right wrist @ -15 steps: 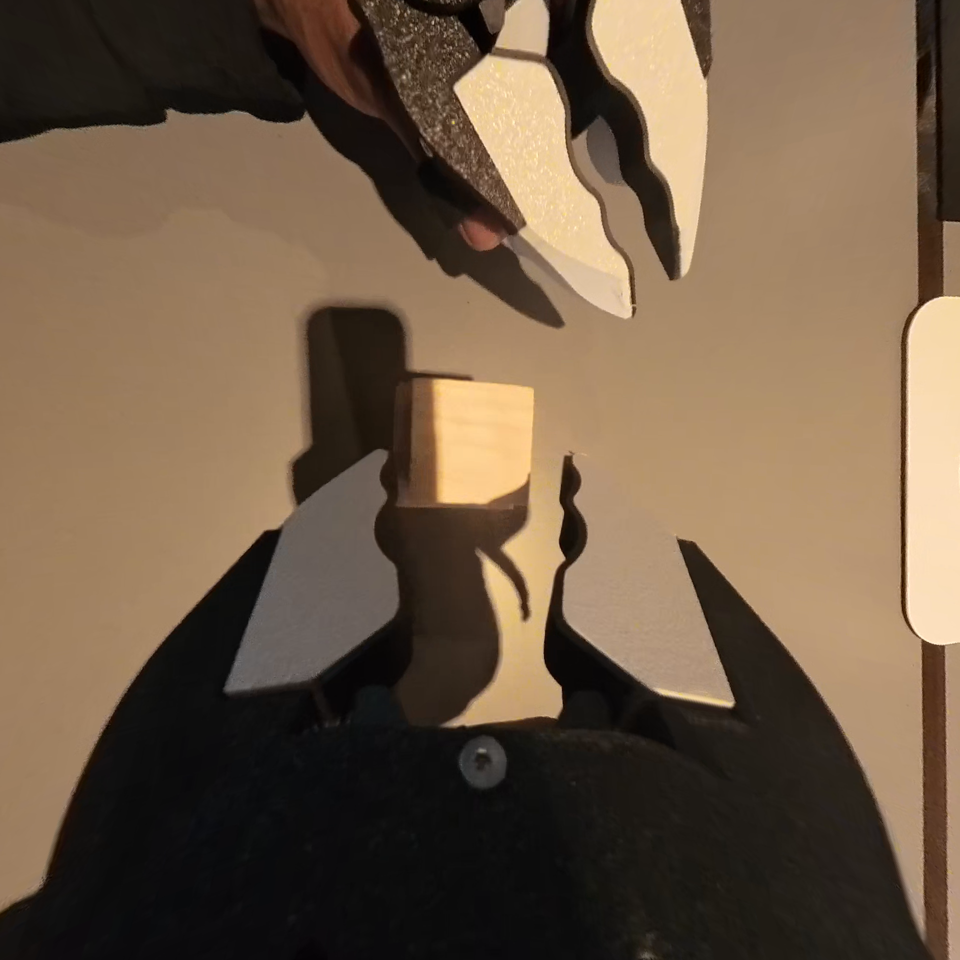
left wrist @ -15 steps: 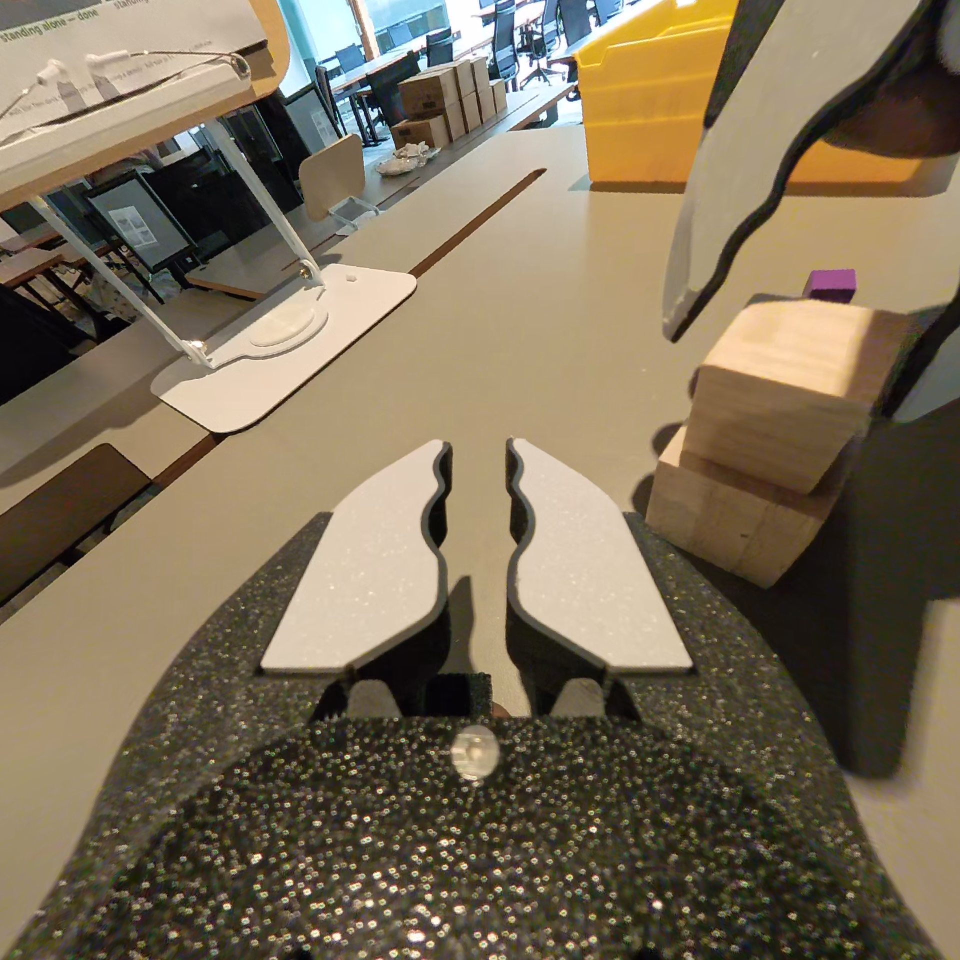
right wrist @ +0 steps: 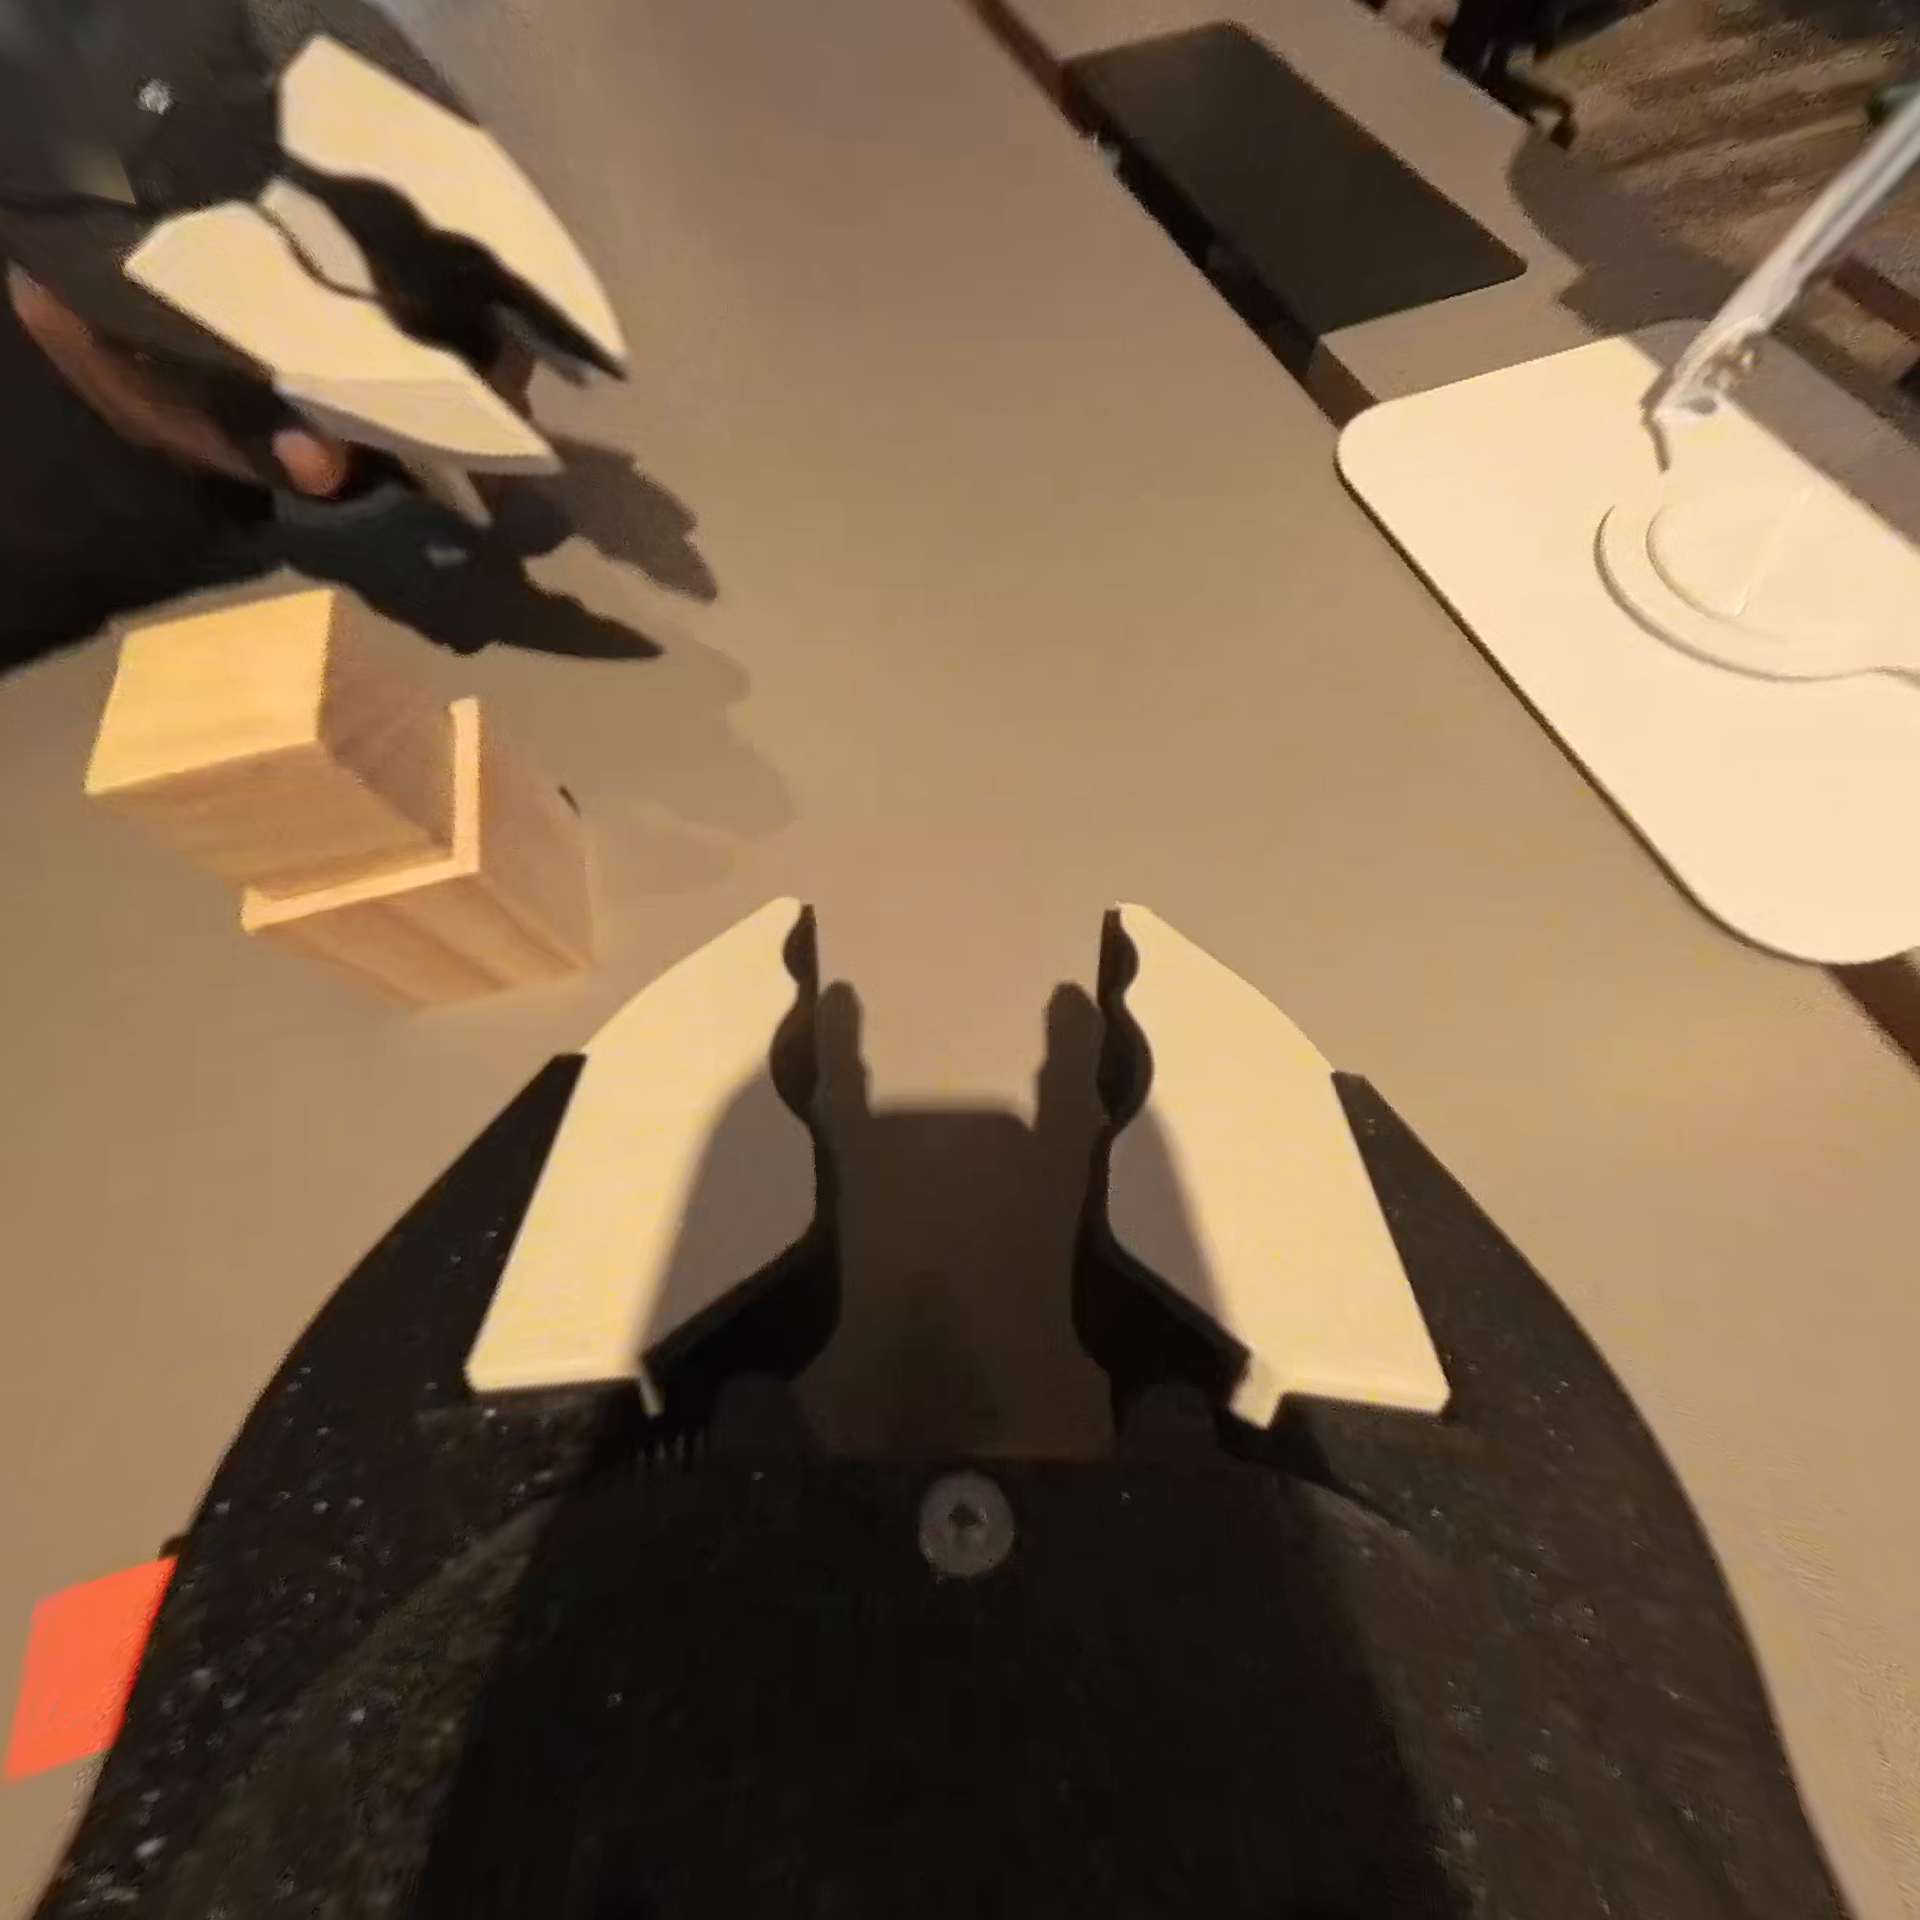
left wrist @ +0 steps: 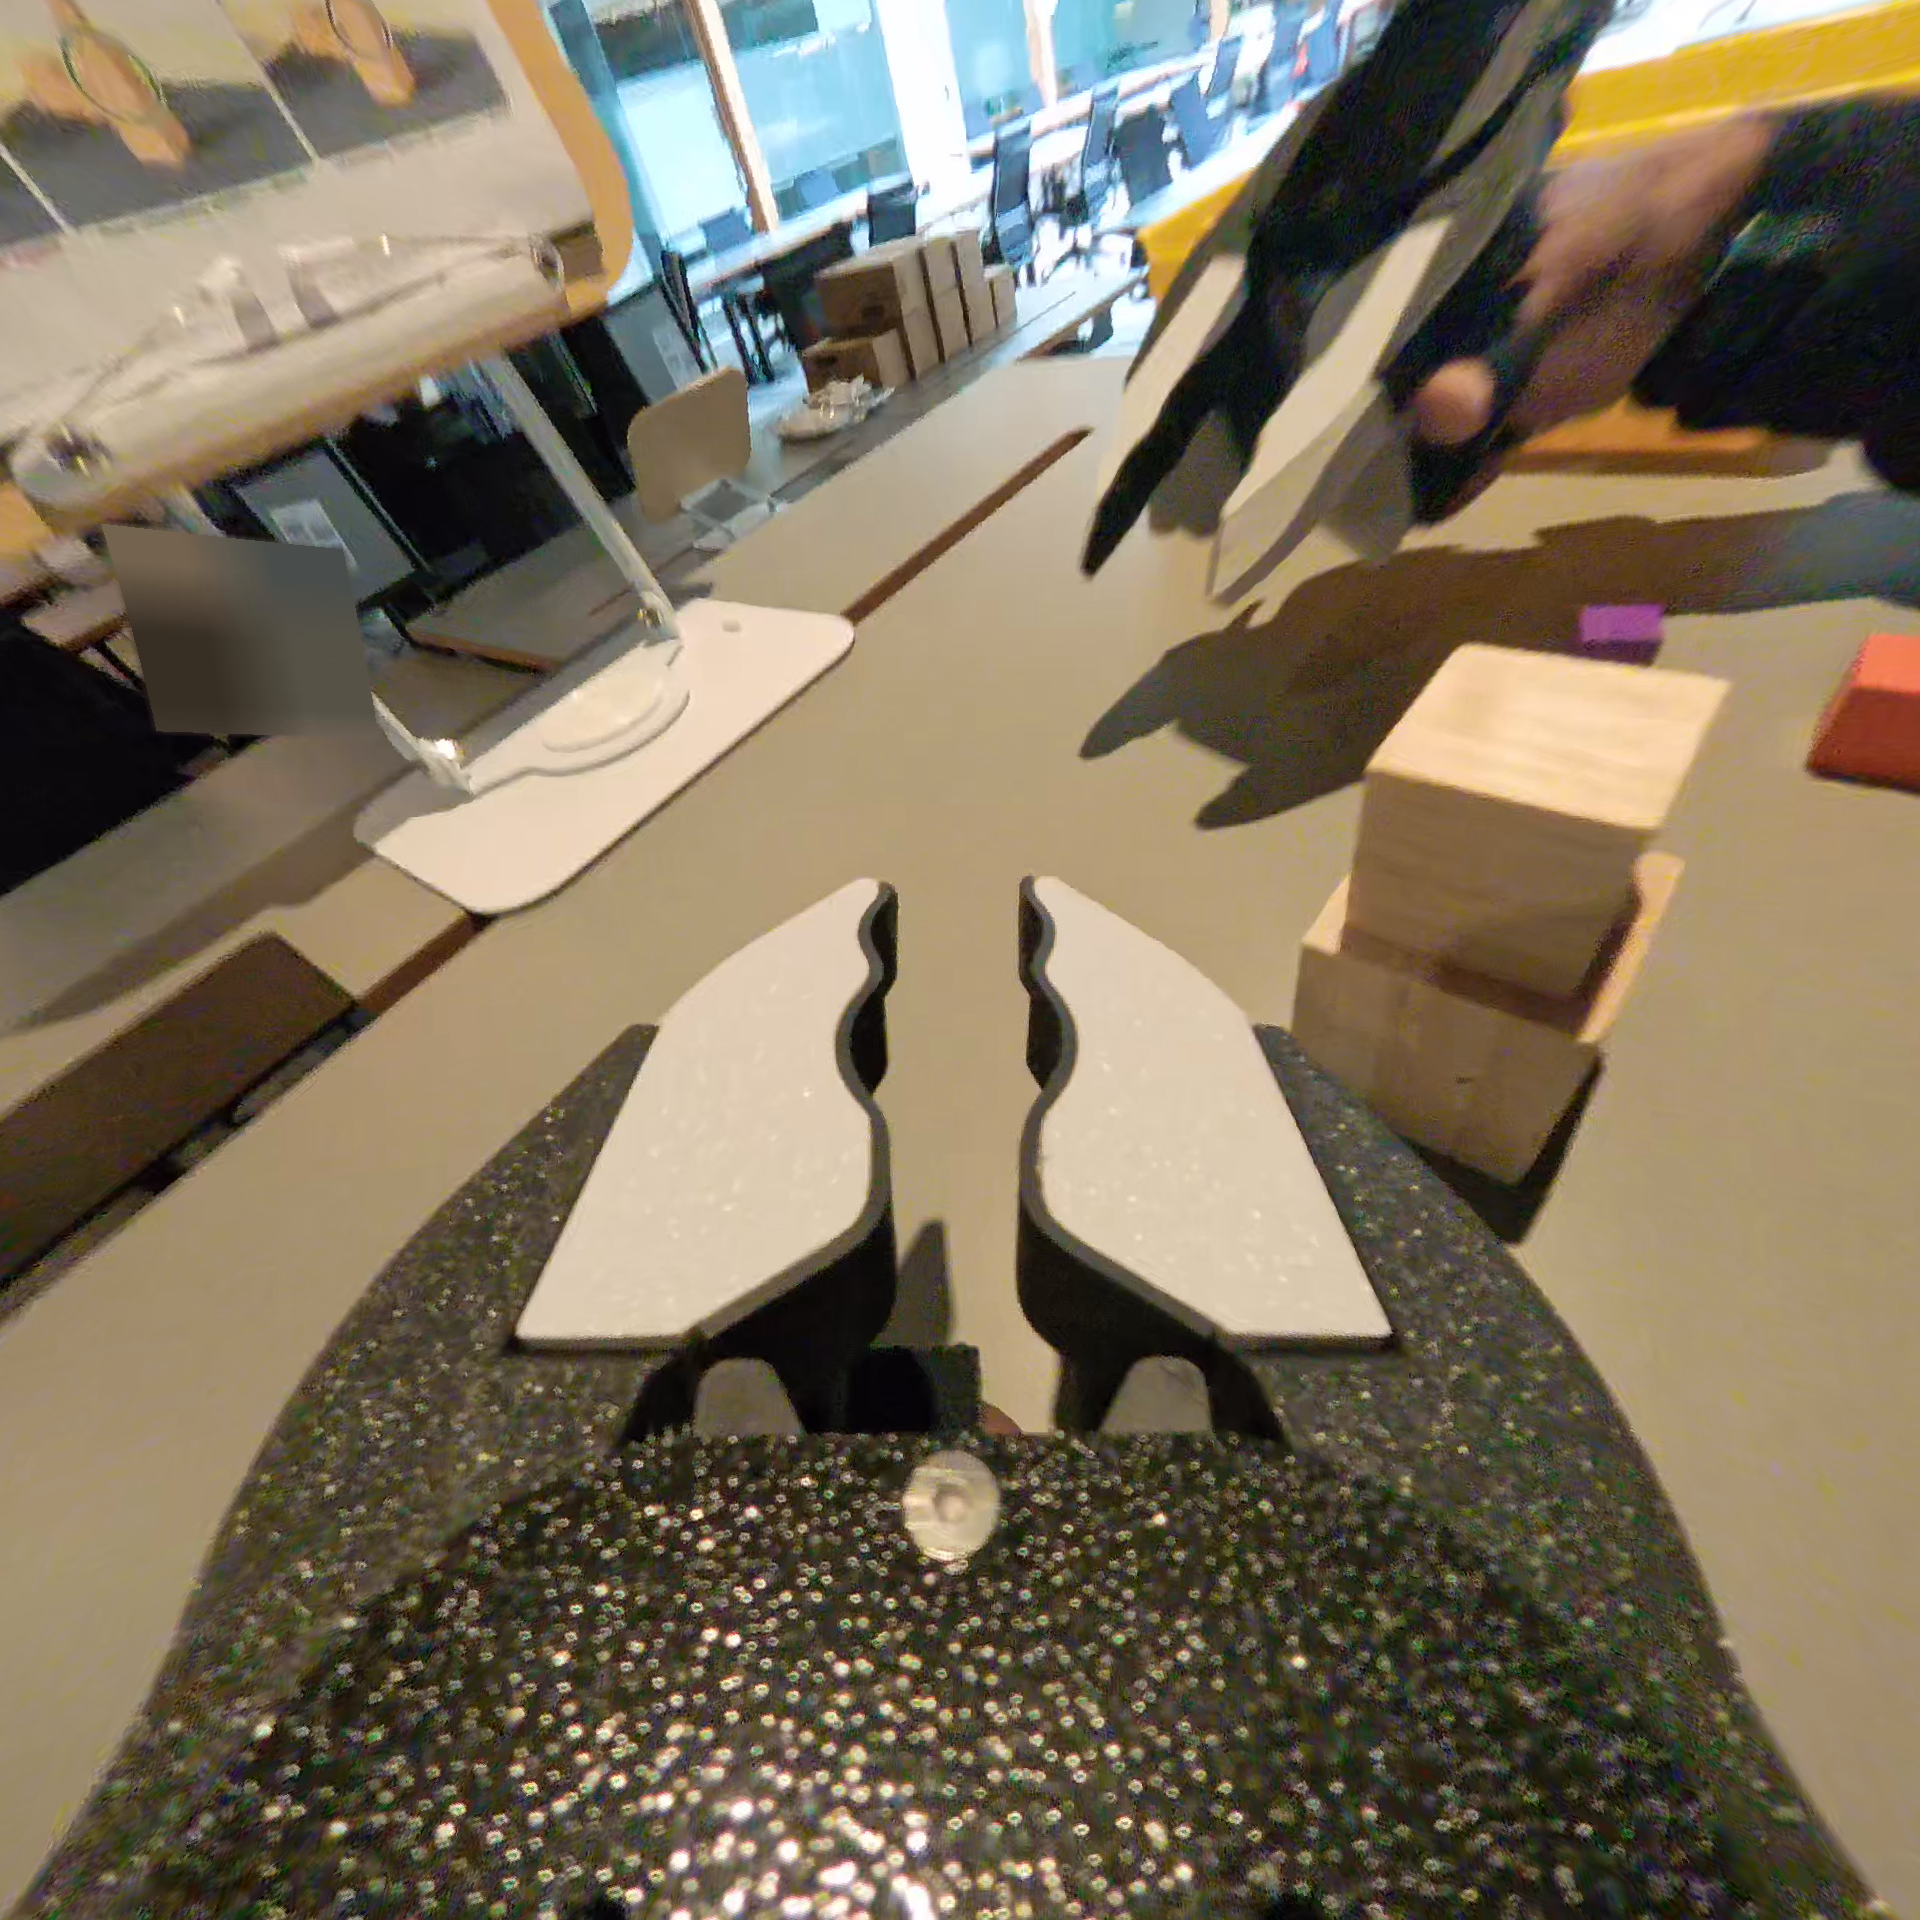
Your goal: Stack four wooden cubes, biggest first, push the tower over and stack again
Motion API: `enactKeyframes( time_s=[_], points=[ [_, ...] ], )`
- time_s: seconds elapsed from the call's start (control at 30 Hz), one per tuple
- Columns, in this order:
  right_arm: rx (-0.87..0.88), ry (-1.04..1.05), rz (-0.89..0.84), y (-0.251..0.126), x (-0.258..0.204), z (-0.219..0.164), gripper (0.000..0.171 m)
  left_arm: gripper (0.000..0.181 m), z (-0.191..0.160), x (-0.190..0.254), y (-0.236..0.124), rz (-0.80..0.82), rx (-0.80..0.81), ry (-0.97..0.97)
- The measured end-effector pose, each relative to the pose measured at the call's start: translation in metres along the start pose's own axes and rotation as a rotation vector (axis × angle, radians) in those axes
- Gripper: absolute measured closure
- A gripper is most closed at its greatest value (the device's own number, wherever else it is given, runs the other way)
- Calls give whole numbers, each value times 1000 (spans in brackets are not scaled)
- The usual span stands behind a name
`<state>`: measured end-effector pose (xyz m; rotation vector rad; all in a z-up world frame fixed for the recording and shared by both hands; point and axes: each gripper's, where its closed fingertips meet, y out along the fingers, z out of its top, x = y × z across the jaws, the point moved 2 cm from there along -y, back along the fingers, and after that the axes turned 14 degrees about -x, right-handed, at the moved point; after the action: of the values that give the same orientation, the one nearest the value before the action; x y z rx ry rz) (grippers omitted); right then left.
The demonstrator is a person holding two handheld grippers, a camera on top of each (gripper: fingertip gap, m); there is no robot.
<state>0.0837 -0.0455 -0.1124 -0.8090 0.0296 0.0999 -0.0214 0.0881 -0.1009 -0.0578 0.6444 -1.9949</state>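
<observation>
Beige table (left wrist: 935, 727) wide and bare ahead, lamp base (left wrist: 613, 769) off at its edge. Two wooden cubes stacked – smaller cube (left wrist: 1527, 800) skewed atop larger cube (left wrist: 1444, 1049) – beside both grippers, touched by neither. Left gripper (left wrist: 951, 914) low, level, jaws slightly apart, empty. Right gripper (right wrist: 961, 925) raised, angled down, jaws wider, empty.

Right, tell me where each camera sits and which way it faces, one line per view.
Left wrist view: on the left claw, low over the table, facing a desk lamp base; own fingers show.
Right wrist view: on the right claw, above the table, angled down; own fingers show, jaws apart and empty.
Shared: the two-cube wooden stack, the lamp base, and each other's claw.
</observation>
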Motion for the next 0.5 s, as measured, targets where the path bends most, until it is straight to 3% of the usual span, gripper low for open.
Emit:
enactKeyframes(
  time_s=[0.13,0.3,0.37,0.5],
  points=[
    [41,82,19,16,19,-22,121,160,48,30,-34,-103,171,97],
    [107,124,93,11,21,-16,121,163,100,142,-67,-491,355,305],
    [129,158,118,9,23,-15,120,159,106,182,-48,-581,300,286],
    [149,196,147,6,26,-15,119,142,82,217,32,-414,-31,161]
  ],
)
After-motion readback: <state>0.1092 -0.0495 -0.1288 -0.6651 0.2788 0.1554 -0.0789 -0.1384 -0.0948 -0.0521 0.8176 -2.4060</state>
